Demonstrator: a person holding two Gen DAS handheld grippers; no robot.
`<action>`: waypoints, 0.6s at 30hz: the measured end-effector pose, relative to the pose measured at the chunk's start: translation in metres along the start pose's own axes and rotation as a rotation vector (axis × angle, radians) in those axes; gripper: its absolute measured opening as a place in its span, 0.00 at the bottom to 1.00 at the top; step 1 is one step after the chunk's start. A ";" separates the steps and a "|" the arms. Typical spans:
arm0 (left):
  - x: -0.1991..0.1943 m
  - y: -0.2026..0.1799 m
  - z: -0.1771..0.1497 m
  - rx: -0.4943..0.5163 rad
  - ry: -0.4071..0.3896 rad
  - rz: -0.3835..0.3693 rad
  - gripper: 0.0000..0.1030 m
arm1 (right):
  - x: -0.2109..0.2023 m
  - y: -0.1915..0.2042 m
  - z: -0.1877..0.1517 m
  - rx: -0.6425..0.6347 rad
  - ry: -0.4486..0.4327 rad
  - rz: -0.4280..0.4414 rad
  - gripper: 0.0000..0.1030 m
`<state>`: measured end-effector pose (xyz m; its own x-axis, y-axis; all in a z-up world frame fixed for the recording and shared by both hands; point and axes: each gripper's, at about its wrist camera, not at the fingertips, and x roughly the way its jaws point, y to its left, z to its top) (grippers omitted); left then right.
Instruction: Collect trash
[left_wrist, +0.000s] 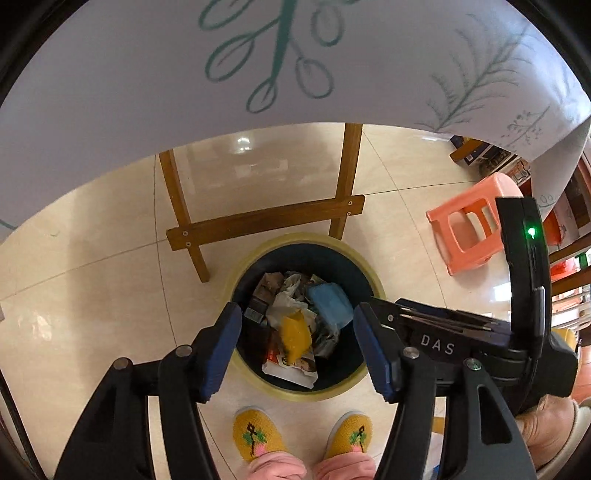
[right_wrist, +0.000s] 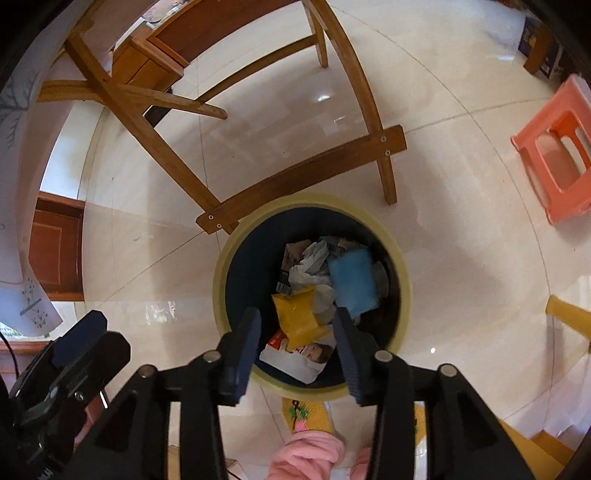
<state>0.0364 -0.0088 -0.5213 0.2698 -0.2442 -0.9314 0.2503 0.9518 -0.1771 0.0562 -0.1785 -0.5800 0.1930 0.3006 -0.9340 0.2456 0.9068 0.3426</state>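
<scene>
1. At the far left of the right wrist view, the left gripper is seen as a dark blue pad on a black body, level with the right gripper and well apart from the bin.
2. In its own view, the left gripper is held directly above the trash bin; its jaws are spread wide and nothing is held between them.
3. Between and beyond the left fingers, the trash is seen lying inside the bin: a yellow packet on top, a blue sponge-like piece to its right, crumpled white paper behind, and a printed wrapper nearest the gripper.
4. The right gripper is likewise held over the bin, jaws wide apart and empty, with the yellow packet framed just beyond its fingers.
5. The trash is judged to be already dropped, so the step in hand appears to be release and clearing away.
6. A good finish is thought to call for both jaws being kept wide and lifted straight up, so that no wrapper is snagged and dragged out over the yellowish rim.
7. The wooden chair frame just beyond the bin and the pink plastic stool to the right are to be avoided when the grippers are swung away.
</scene>
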 end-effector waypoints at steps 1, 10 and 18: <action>-0.002 -0.002 0.001 0.001 -0.005 0.004 0.60 | -0.002 0.000 0.001 -0.006 -0.003 -0.003 0.47; -0.047 -0.012 0.016 -0.030 -0.052 0.024 0.60 | -0.040 0.015 0.002 -0.081 -0.031 -0.013 0.47; -0.117 -0.019 0.038 -0.104 -0.066 0.033 0.67 | -0.122 0.037 0.000 -0.105 -0.094 -0.004 0.54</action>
<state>0.0358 -0.0051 -0.3973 0.3380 -0.2208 -0.9149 0.1438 0.9728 -0.1817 0.0422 -0.1813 -0.4537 0.2816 0.2719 -0.9202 0.1472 0.9354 0.3214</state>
